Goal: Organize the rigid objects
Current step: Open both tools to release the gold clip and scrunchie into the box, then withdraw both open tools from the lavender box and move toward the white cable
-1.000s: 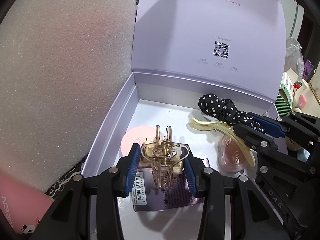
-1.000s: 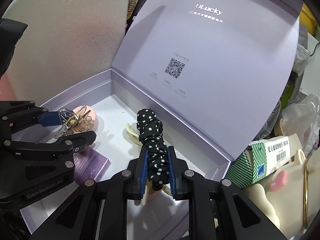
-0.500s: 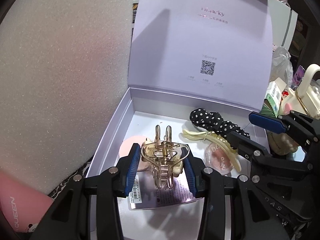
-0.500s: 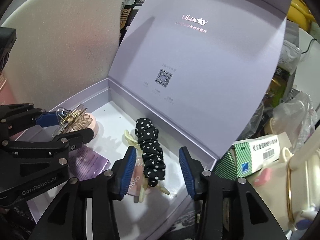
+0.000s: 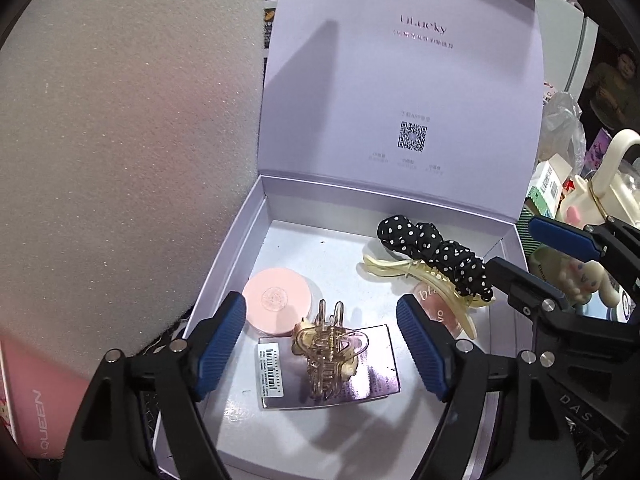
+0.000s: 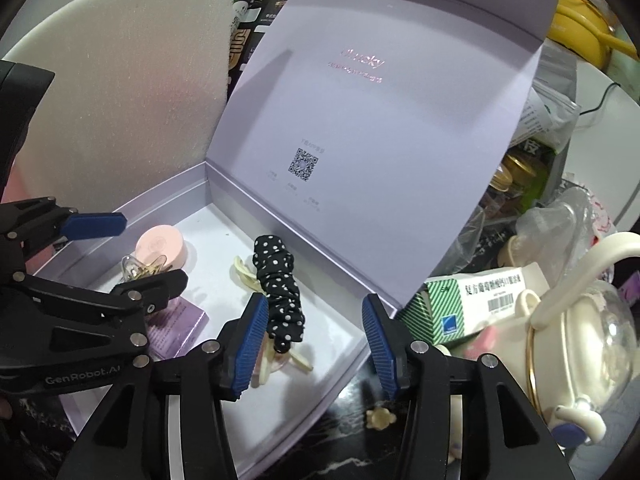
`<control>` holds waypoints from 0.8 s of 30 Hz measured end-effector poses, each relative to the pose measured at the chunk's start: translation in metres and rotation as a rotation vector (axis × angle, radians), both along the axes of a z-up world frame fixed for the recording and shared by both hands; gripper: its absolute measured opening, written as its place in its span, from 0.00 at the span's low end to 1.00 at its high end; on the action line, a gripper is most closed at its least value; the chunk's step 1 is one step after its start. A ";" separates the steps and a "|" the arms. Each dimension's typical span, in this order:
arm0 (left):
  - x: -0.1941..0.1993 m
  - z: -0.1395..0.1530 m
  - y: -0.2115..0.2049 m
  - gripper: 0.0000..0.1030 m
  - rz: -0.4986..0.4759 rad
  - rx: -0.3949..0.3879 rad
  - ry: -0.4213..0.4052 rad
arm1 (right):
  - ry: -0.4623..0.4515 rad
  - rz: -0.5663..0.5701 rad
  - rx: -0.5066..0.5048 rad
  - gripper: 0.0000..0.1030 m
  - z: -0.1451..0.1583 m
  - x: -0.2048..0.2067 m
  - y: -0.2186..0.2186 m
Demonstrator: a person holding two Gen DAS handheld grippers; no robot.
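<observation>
Jaws on my left tool [image 5: 318, 346] have just been opening, so the translucent amber claw clip [image 5: 329, 350] lies released between the pads, resting on a purple card [image 5: 376, 376] in the lilac box [image 5: 236, 248] beside a pink round compact [image 5: 278, 306]. My right tool [image 6: 310, 346] has likewise been spreading and grips nothing; the black polka-dot hair clip [image 6: 280, 280] sits free across a cream claw clip [image 5: 404, 270], deep inside the box where the raised lid [image 6: 380, 140] leaves room.
</observation>
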State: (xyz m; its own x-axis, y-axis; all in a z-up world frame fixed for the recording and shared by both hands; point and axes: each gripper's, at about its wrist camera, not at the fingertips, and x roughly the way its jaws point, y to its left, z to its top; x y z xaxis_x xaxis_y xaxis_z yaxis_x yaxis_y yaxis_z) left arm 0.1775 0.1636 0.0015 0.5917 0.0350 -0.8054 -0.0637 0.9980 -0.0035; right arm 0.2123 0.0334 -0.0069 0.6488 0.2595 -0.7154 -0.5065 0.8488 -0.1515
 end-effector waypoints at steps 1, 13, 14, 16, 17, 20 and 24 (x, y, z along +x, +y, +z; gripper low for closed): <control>-0.001 0.002 0.000 0.75 0.000 -0.001 -0.001 | -0.002 -0.002 0.001 0.47 0.003 -0.001 -0.002; -0.019 0.034 -0.009 0.75 -0.002 0.004 -0.042 | -0.048 -0.014 0.025 0.47 0.033 -0.022 -0.020; -0.022 0.038 -0.012 0.75 -0.006 0.009 -0.055 | -0.054 -0.016 0.030 0.48 0.036 -0.025 -0.022; -0.029 0.044 -0.017 0.75 -0.009 0.021 -0.074 | -0.063 -0.015 0.041 0.53 0.042 -0.030 -0.027; -0.032 0.048 -0.020 0.75 -0.007 0.030 -0.078 | -0.067 -0.012 0.047 0.55 0.045 -0.033 -0.031; -0.040 0.051 -0.025 0.76 0.007 0.043 -0.083 | -0.073 -0.013 0.051 0.55 0.049 -0.038 -0.036; -0.053 0.056 -0.033 0.76 0.015 0.046 -0.085 | -0.071 -0.004 0.055 0.55 0.052 -0.047 -0.045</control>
State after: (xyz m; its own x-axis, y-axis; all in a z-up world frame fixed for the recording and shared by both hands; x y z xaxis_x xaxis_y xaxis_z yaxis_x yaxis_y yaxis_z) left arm 0.1246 0.1309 0.0572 0.6572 0.0802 -0.7494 -0.0801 0.9961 0.0363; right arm 0.1652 -0.0117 0.0456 0.6985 0.2944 -0.6523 -0.4928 0.8588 -0.1402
